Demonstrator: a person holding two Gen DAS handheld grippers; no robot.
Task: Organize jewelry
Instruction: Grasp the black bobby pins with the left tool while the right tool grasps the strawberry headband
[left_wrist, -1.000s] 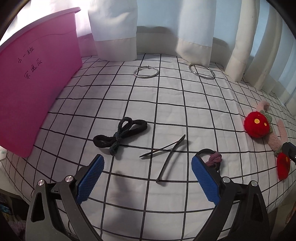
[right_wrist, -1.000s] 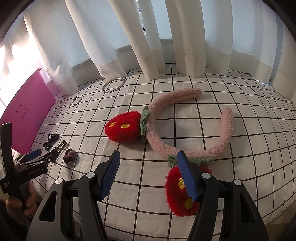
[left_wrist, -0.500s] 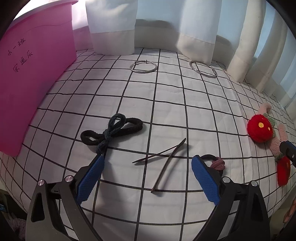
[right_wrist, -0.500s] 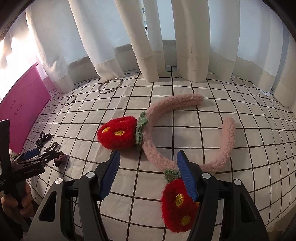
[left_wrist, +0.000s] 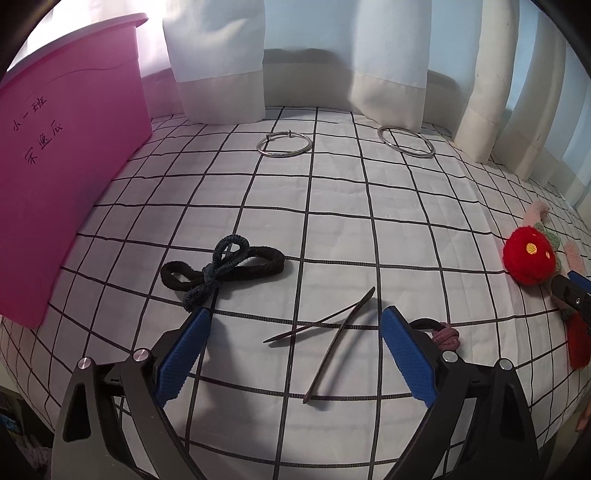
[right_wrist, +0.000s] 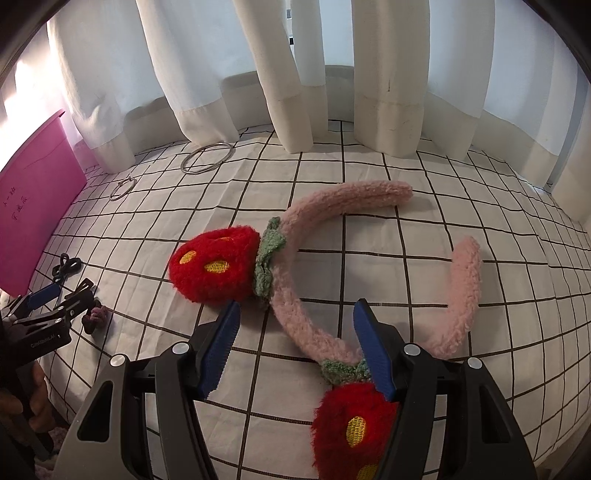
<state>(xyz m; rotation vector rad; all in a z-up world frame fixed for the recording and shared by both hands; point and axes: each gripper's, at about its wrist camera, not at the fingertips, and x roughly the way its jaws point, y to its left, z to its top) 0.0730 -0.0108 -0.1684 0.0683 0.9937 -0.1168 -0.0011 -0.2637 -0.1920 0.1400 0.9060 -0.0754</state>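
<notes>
A pink storage bin (left_wrist: 66, 155) is shown at the far left of the checked bedspread (left_wrist: 332, 206), with a plush strawberry headband (right_wrist: 317, 258) lying well to its right. The headband's band is bracketed by the spread, empty fingers of the right gripper (right_wrist: 295, 347), its arc opening away from them. A two-pronged hair stick (left_wrist: 332, 332), prongs pointing back toward the camera, lies between the spread, empty fingers of the left gripper (left_wrist: 291, 354).

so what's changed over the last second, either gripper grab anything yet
Nothing grabbed. The right gripper has closed in on the pink headband, jaws open astride its band. The left gripper eased slightly forward over the hair stick, also open. The hair ties and bangles haven't moved.
</notes>
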